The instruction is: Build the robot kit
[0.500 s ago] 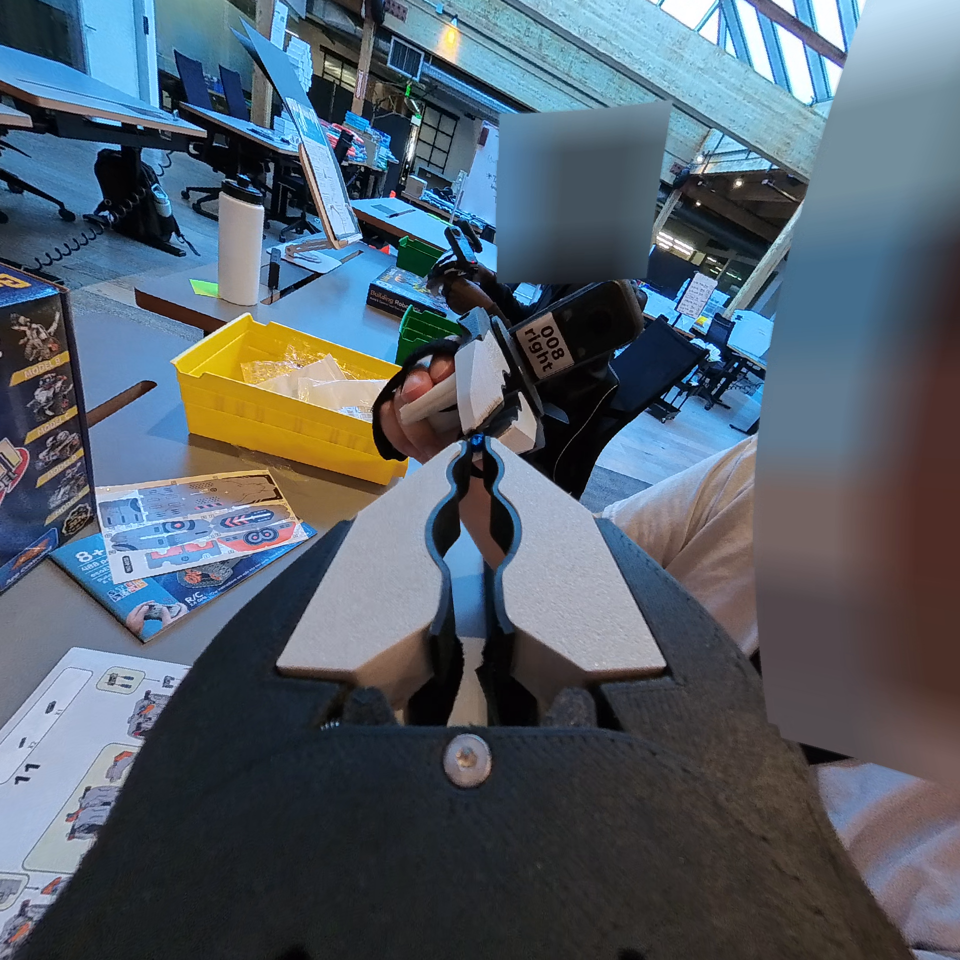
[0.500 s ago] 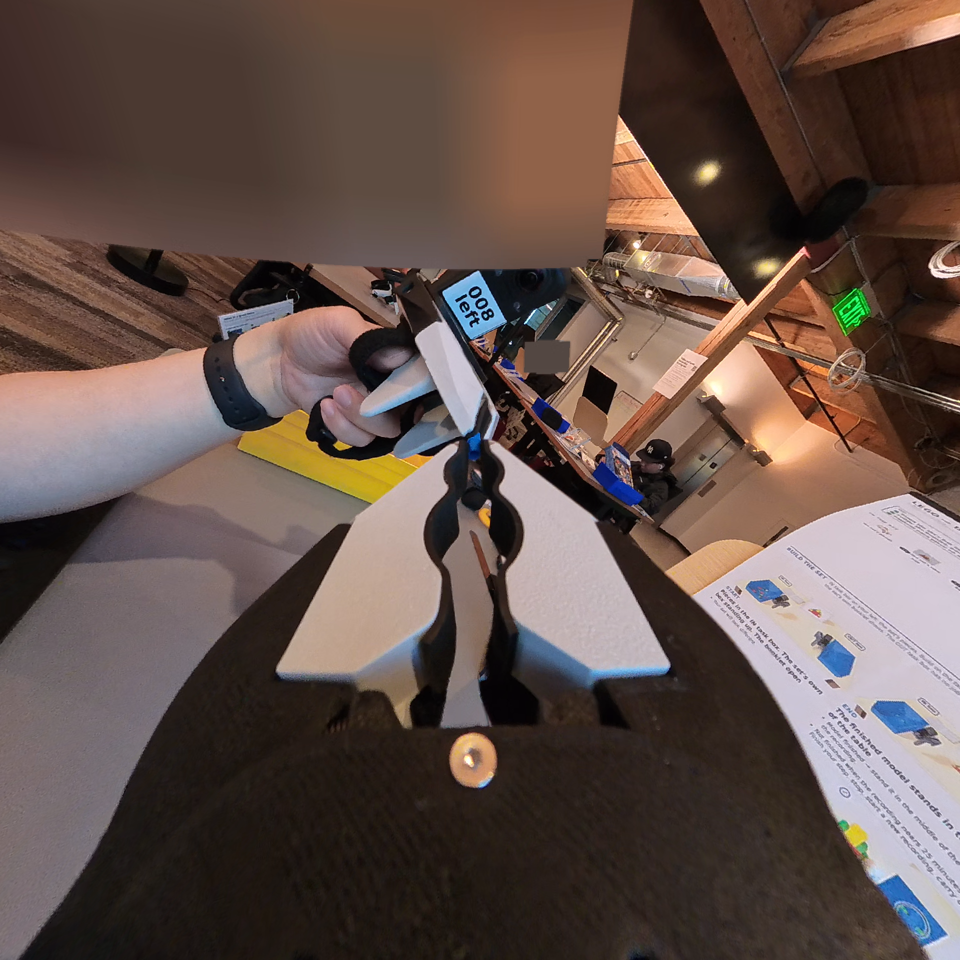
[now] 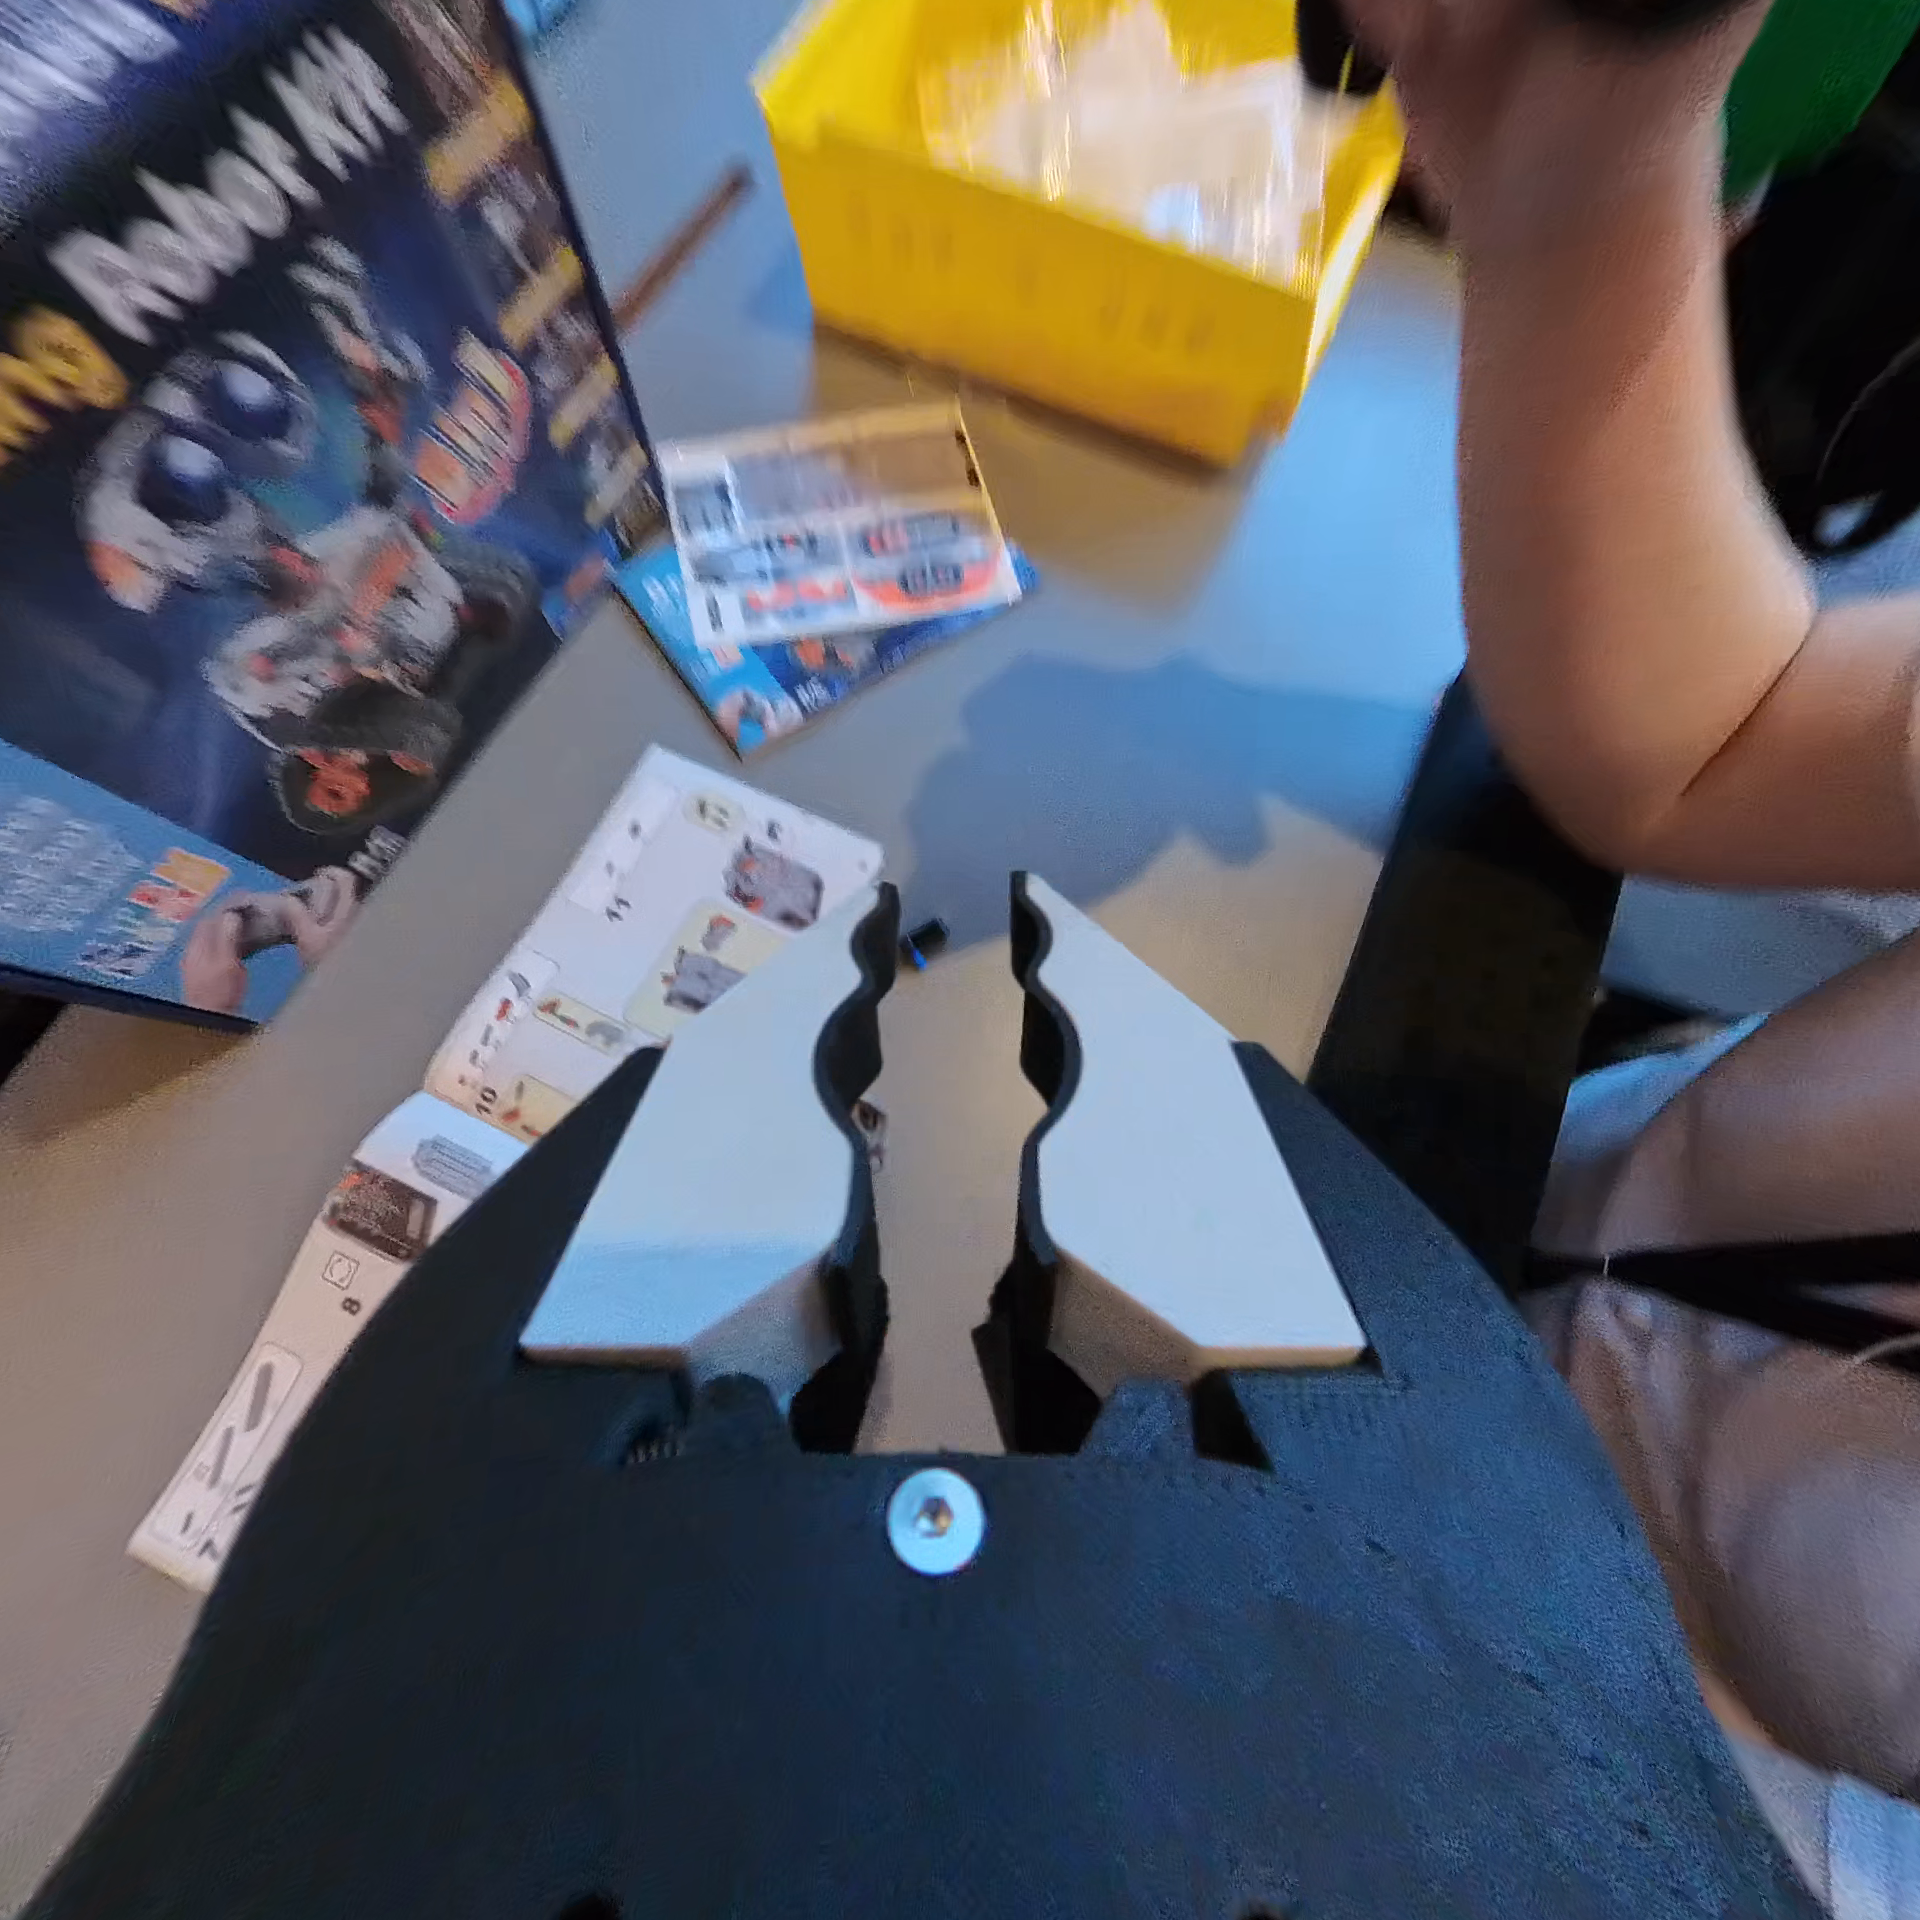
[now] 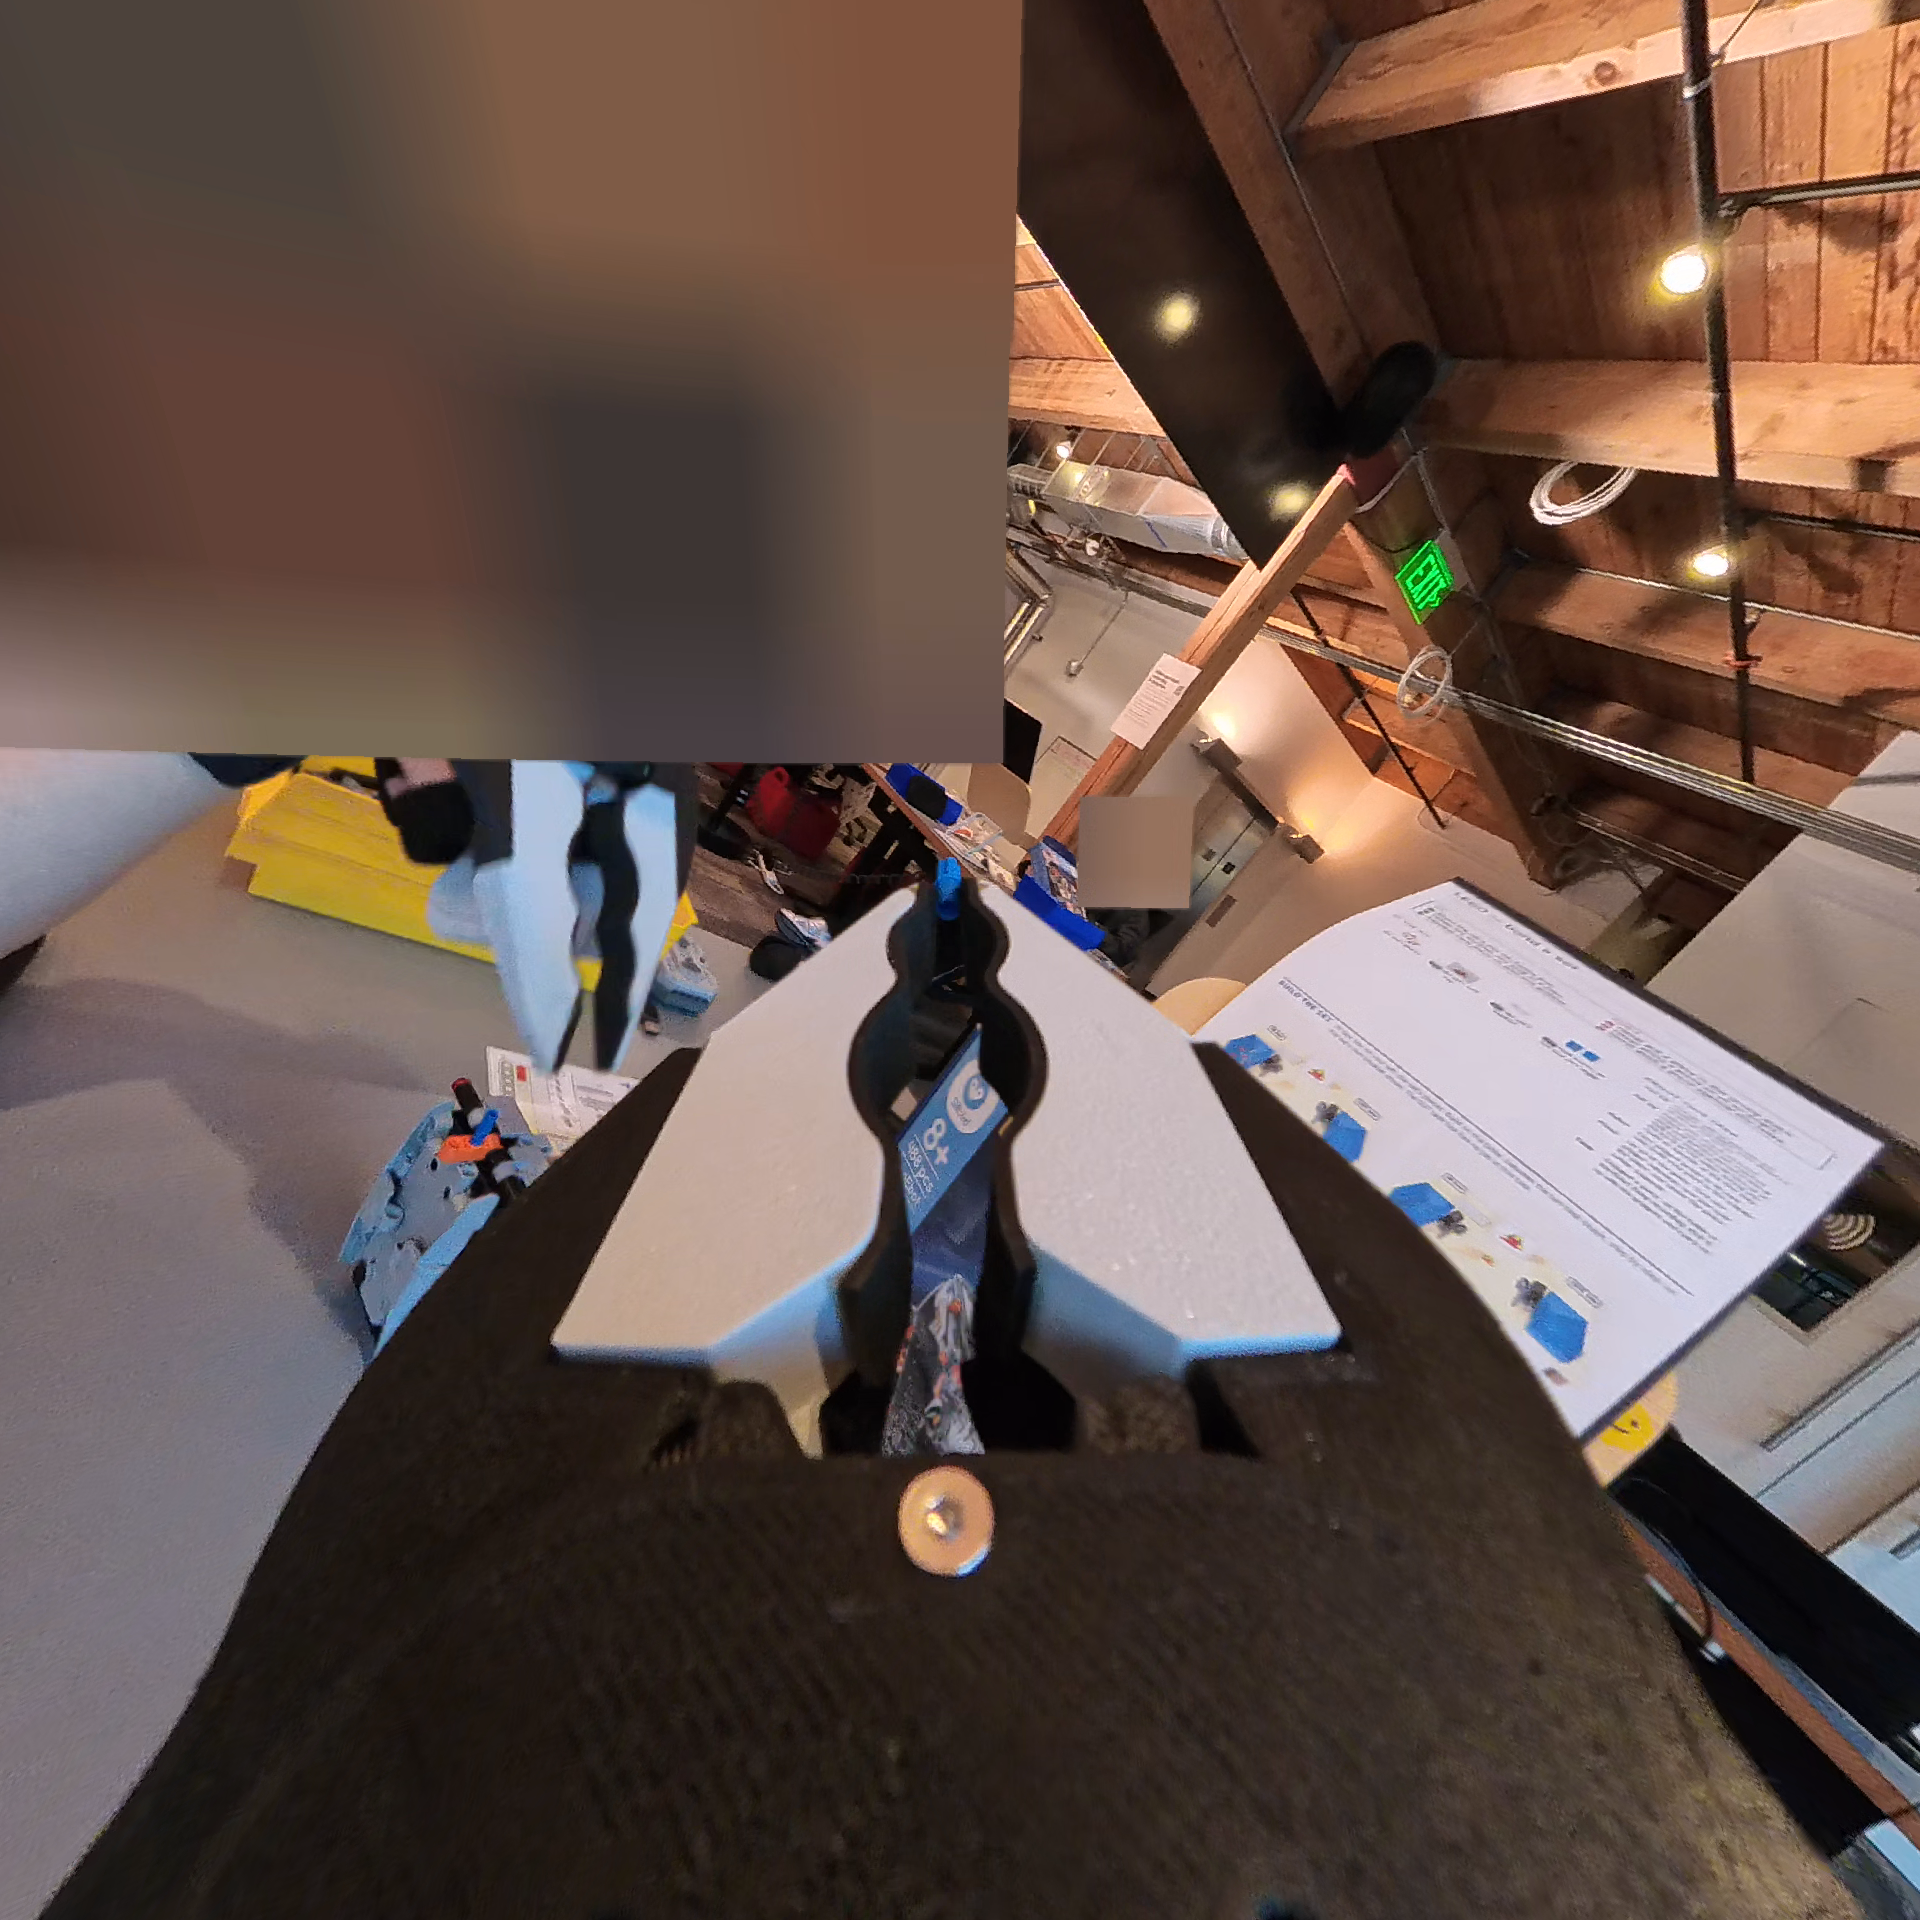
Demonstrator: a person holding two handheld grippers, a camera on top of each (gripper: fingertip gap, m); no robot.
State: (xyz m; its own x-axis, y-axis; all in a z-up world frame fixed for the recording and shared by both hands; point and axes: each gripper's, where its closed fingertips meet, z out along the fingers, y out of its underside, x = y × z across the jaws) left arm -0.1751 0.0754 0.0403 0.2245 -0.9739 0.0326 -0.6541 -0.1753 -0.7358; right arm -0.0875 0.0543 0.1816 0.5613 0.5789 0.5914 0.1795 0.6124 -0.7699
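The left tongs (image 3: 945, 899) are parted with a narrow gap and hold nothing, hanging over the smooth grey table (image 3: 1143, 644) near a tiny dark piece (image 3: 923, 938) and a white folded picture booklet (image 3: 540, 1049). The right tongs (image 4: 948, 902) are pinched on a small blue peg (image 4: 948, 881), up in the air. Nearby sit a shiny dark blue toy box (image 3: 270, 436) with blurry writing, a hard yellow plastic bin (image 3: 1049, 249) holding crinkly clear bags, and a bumpy grey-blue brick model (image 4: 436, 1195).
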